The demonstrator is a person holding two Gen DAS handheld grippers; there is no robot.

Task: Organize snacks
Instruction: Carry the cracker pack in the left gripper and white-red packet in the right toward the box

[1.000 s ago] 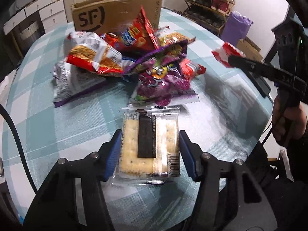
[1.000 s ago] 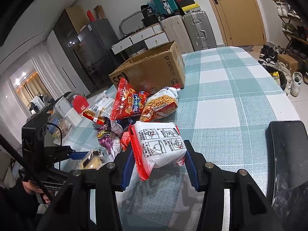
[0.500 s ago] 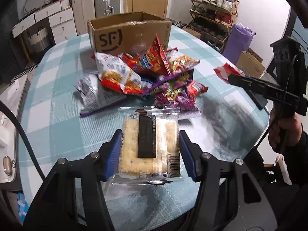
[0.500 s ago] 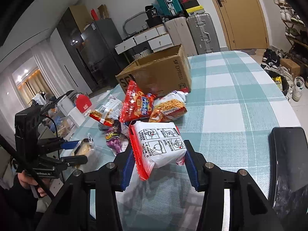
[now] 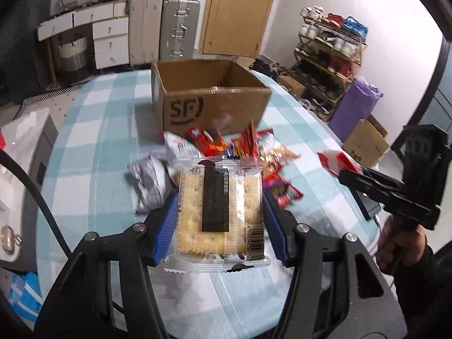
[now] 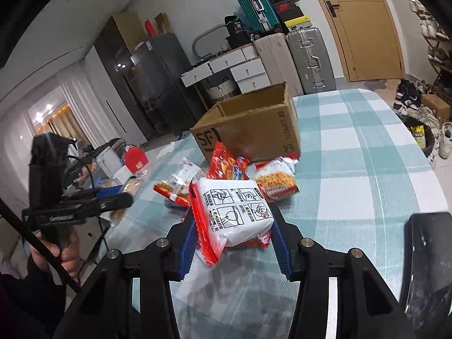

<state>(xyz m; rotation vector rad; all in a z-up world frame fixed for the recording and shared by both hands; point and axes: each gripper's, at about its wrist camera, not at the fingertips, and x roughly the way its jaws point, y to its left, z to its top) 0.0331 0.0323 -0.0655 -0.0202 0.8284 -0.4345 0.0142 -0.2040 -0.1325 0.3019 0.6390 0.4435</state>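
Here the left gripper [image 5: 220,220] grasps a clear cracker packet [image 5: 219,212] with a dark label: the packet lies flat between the two blue jaws, which press on its long sides, and it is lifted above the desk [image 5: 93,155]. The right gripper [image 6: 233,241] is clenched on a white noodle packet [image 6: 237,212] with red edges and printed drawings; this packet sits tilted between the jaws, also clear of the desk. Beyond both packets, on the checked cloth, lies a loose pile of snack bags [image 6: 226,166] in red, orange, silver and purple, and it is between the grippers and the open cardboard box [image 5: 209,96] marked SF at the far side. The box stands upright, and its inside looks empty as far as I can see. In the left view the right gripper appears at the right edge, held by a hand [image 5: 401,243]. A dark flat object [image 6: 426,268] lies at the desk's near right edge.
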